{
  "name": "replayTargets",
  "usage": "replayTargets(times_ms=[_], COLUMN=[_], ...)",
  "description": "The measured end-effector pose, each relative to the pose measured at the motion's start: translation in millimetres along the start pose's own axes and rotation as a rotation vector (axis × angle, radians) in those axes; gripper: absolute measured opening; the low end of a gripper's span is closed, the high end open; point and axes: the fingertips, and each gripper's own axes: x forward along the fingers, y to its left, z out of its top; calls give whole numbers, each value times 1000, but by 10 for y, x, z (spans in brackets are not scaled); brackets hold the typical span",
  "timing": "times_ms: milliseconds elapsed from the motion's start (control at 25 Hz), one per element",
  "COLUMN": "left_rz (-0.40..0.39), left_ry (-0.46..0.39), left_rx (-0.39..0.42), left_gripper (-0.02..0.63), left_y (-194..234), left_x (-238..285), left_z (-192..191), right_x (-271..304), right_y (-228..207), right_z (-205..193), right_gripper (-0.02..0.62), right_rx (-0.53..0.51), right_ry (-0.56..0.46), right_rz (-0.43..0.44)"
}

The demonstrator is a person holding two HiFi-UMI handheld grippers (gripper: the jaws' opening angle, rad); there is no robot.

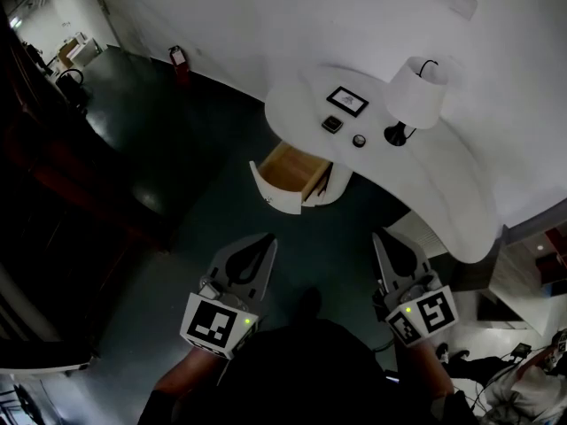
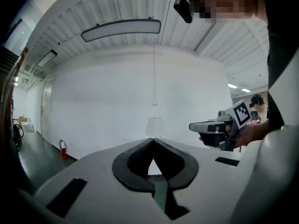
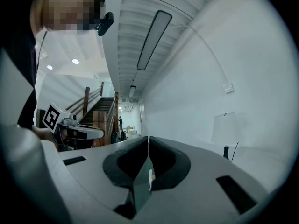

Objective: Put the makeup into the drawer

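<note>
A white curved desk (image 1: 443, 184) stands at the upper right of the head view. Its drawer (image 1: 292, 177) is pulled out, showing a bare wooden inside. On the desktop lie a small dark square case (image 1: 332, 124) and a small round dark item (image 1: 359, 140). My left gripper (image 1: 268, 242) and right gripper (image 1: 379, 235) hover over the dark floor in front of the drawer, well short of it. Both are shut with nothing between the jaws. The tips meet in the left gripper view (image 2: 153, 140) and in the right gripper view (image 3: 148, 137).
A white-shaded lamp (image 1: 416, 96) and a framed picture (image 1: 347, 101) stand on the desk beside the small items. A red fire extinguisher (image 1: 180, 63) leans by the wall at the far left. A staircase (image 3: 96, 108) shows in the right gripper view.
</note>
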Motion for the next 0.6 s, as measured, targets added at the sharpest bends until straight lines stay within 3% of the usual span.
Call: replayTargets(times_ms=[280,600], left_rz=[11,1], left_ry=[10,29], left_rx=[9,2], left_gripper=[11,10], left_y=[120,476], left_x=[542,940], left_z=[96,27], right_x=[296,789], right_y=[-537,-718], right_z=[-48,-146], right_gripper=[18,18], right_rx=[31,34], right_ry=[17,61], right_rz=[21,54])
